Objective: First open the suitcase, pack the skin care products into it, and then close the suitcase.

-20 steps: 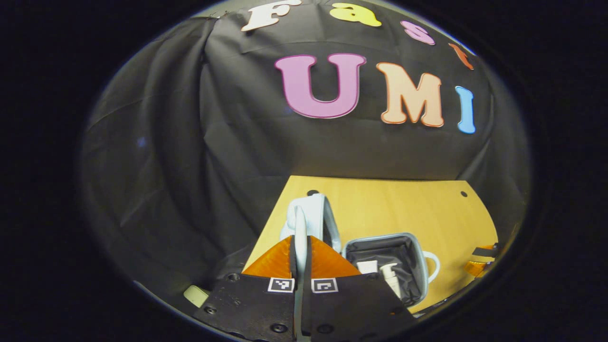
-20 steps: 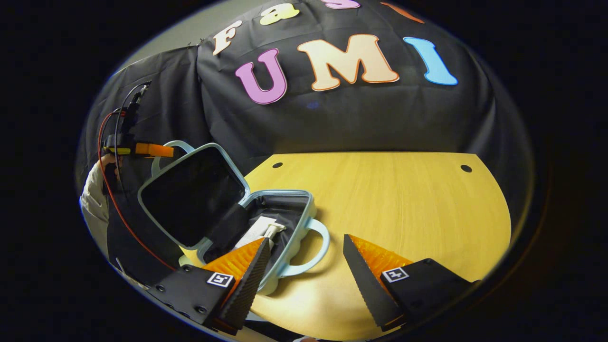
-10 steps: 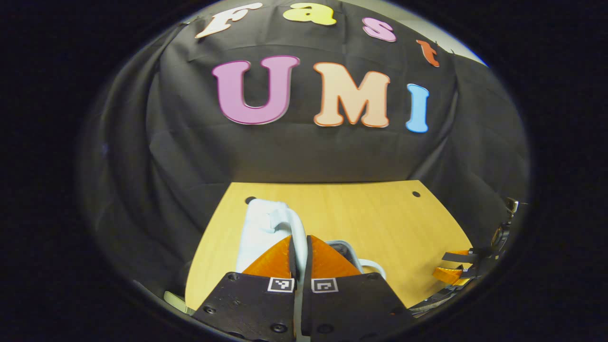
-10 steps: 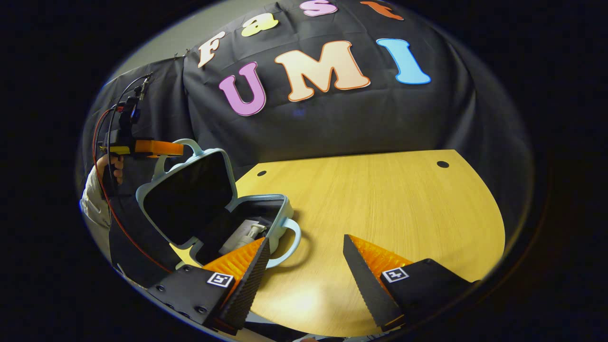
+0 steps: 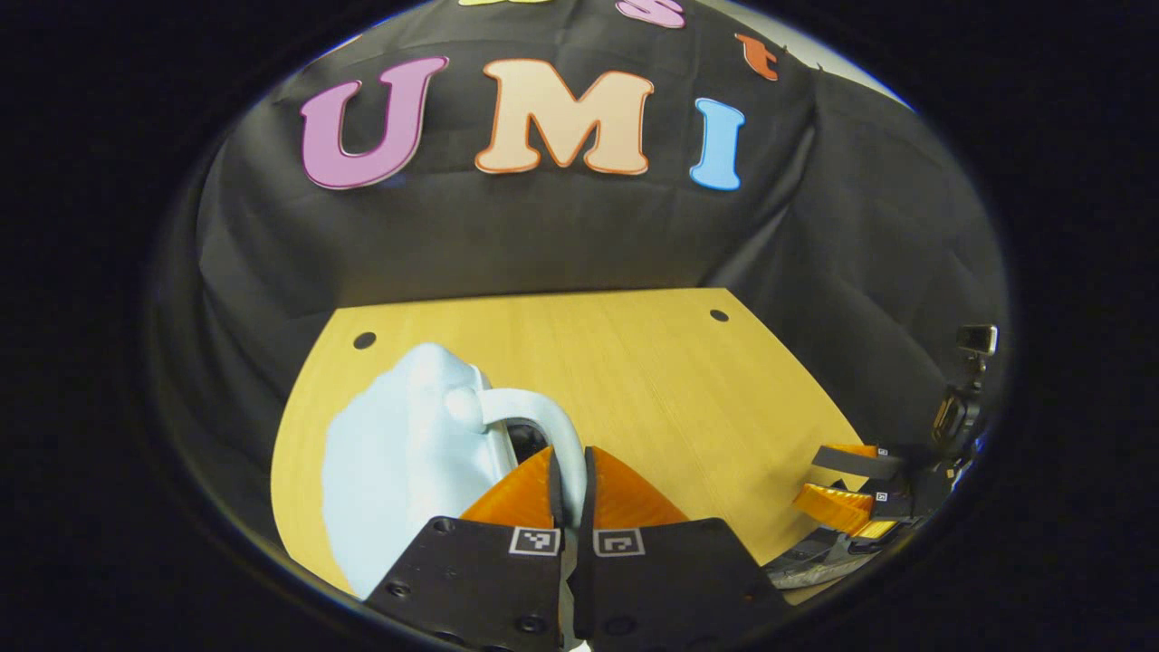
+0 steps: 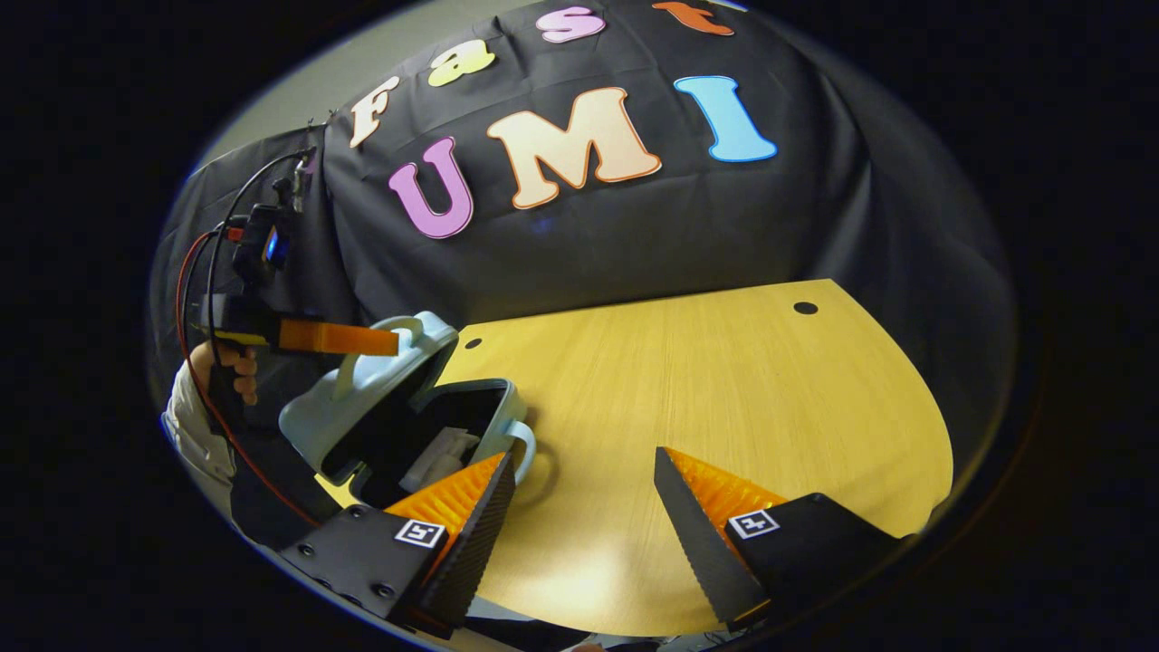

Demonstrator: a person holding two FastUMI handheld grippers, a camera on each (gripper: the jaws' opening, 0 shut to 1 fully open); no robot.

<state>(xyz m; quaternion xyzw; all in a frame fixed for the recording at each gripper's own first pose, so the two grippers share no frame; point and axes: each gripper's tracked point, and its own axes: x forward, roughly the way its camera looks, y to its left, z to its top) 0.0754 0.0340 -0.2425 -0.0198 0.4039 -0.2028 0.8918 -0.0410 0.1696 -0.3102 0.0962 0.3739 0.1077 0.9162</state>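
I have my left gripper [image 5: 569,471] clamped on the lid's handle [image 5: 543,426], low centre of the left gripper view, so I can swing the lid [image 6: 362,389] down over the case [image 6: 480,421]. In the right gripper view the case sits lower left on the table [image 6: 724,389], lid tilted partly shut, a white bottle [image 6: 435,457] inside. My right gripper [image 6: 584,507] hangs with fingers apart over bare table, clear of the lid's path.
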